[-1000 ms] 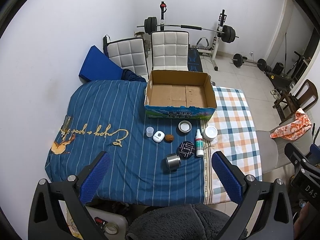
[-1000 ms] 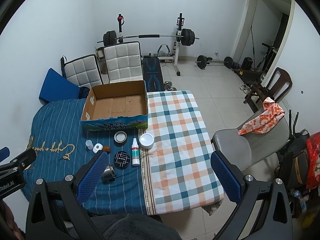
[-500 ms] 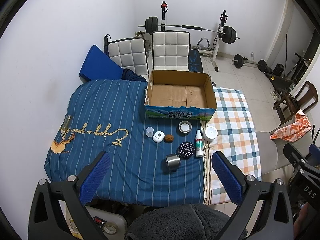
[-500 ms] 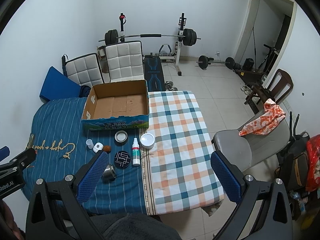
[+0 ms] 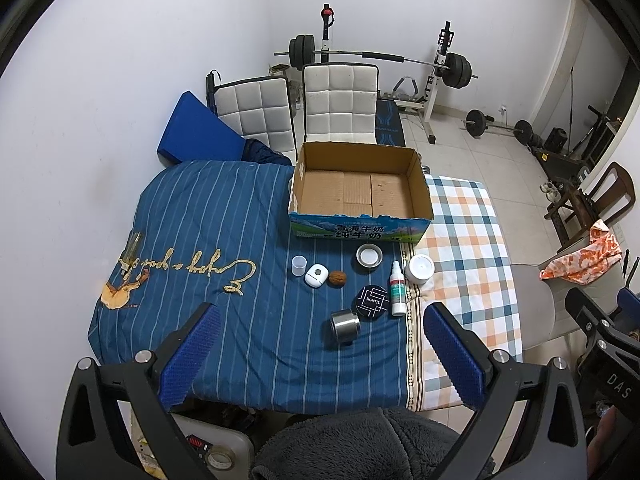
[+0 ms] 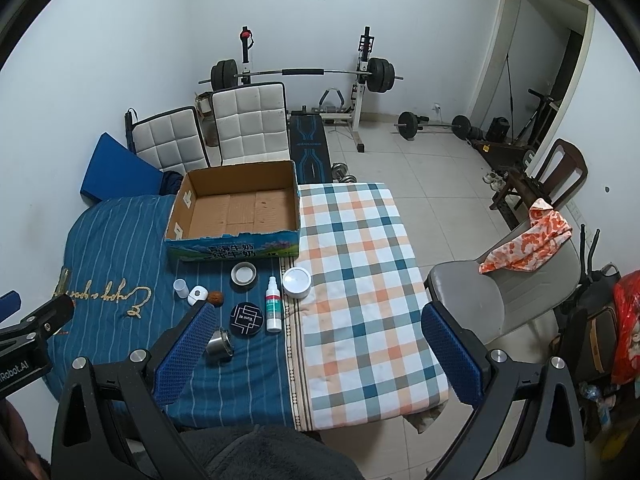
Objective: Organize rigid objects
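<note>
Metal cup lies nearest, below the cardboard box; both hand-held grippers gape empty. Straddle it squarely first.

— What do I have in front of me on the table?

— From my left wrist view, the open cardboard box sits at the far side, straddling where the blue striped cloth meets the checked cloth to its right. In front of the box lies a row: small clear plastic cup leftmost, then white rounded case, brown walnut, shallow metal tin, and white round jar rightmost.

— And nearer to me?

— The white spray bottle lies just left of the jar, the black round tin touches its left side, and the steel cup lies on its side nearest me.
</note>
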